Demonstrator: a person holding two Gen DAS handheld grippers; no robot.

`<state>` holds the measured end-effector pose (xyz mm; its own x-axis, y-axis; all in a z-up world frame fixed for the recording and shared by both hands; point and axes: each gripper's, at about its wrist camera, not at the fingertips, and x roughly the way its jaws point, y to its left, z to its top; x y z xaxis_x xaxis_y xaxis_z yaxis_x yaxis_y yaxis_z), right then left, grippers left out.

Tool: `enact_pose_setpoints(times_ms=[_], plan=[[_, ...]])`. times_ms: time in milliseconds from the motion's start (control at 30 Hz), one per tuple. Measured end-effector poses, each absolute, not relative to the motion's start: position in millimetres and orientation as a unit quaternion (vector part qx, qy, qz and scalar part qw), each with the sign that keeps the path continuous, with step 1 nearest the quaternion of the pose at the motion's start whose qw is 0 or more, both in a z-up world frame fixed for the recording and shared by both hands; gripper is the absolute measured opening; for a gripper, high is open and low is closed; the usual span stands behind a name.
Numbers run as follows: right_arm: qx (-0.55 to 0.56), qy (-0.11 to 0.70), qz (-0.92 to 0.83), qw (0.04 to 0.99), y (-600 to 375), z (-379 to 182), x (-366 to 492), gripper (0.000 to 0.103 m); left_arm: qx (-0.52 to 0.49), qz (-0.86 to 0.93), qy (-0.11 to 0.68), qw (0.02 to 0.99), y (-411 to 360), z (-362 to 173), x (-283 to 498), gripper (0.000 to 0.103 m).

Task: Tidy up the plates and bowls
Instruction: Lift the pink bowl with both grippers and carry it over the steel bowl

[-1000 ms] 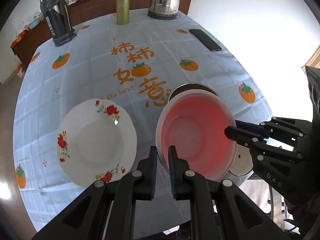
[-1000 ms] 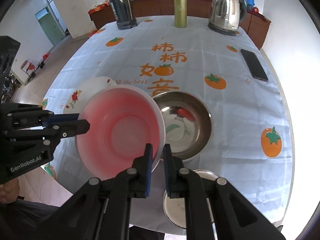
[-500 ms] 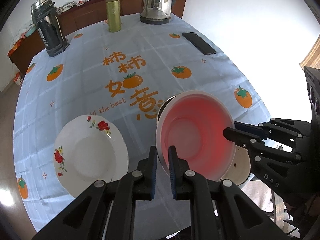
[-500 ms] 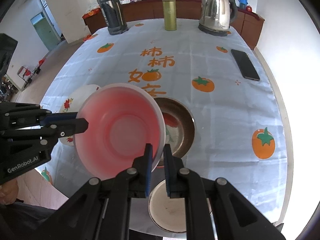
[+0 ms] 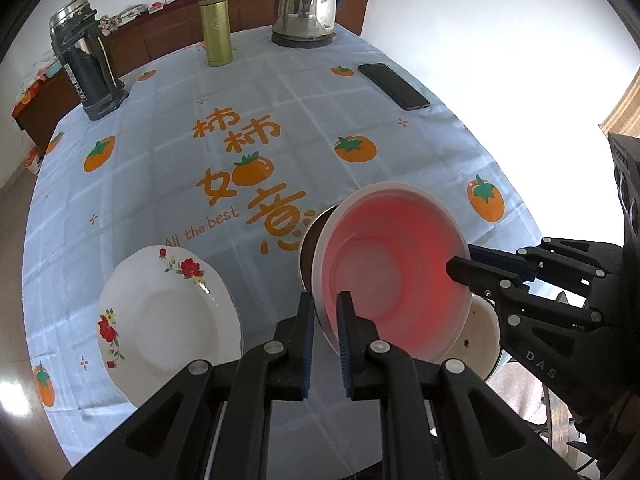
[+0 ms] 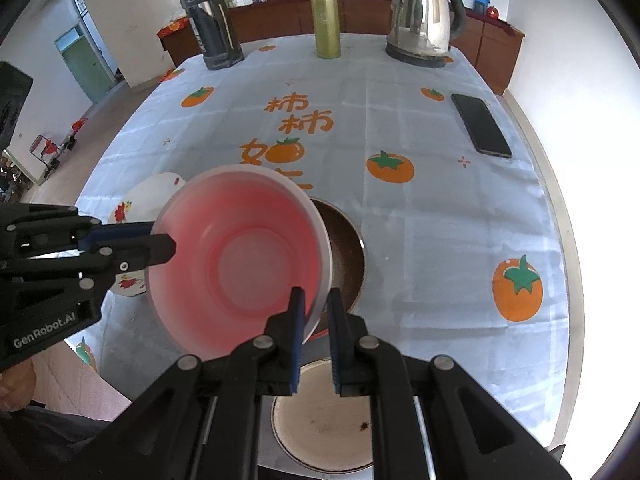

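A translucent pink bowl (image 5: 388, 276) (image 6: 240, 264) hangs tilted above the table, held by both grippers. My left gripper (image 5: 325, 298) (image 6: 162, 238) is shut on its left rim. On the opposite rim my right gripper (image 6: 316, 300) (image 5: 460, 260) is shut too. Below and partly hidden by the pink bowl sits a steel bowl (image 5: 310, 248) (image 6: 348, 256). A white plate with red flowers (image 5: 168, 316) (image 6: 156, 196) lies to the left. A small round metal dish (image 6: 324, 432) (image 5: 482, 332) rests at the table's near edge.
On the far side of the persimmon-print tablecloth (image 6: 440, 220) stand a dark thermos (image 6: 208, 20), a green flask (image 6: 326, 24) and a steel kettle (image 6: 420, 16). A black phone (image 6: 480, 124) lies at the right. A wooden sideboard (image 6: 496, 52) runs behind the table.
Both grippers have carried the pink bowl to the right, so it now covers more of the steel bowl. The flowered plate has slid toward the left of both views.
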<state>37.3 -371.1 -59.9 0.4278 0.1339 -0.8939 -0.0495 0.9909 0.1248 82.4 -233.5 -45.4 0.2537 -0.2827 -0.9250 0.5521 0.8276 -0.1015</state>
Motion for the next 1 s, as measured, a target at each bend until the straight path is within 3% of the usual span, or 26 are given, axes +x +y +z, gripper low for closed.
enact_pose_setpoints(times_ms=[1000], plan=[[0.044,0.536,0.055,0.841,-380.7,-65.4,42.0,0.012,0.116,-0.262,0.551,0.784,-245.6,-48.6,93.1,0.012]])
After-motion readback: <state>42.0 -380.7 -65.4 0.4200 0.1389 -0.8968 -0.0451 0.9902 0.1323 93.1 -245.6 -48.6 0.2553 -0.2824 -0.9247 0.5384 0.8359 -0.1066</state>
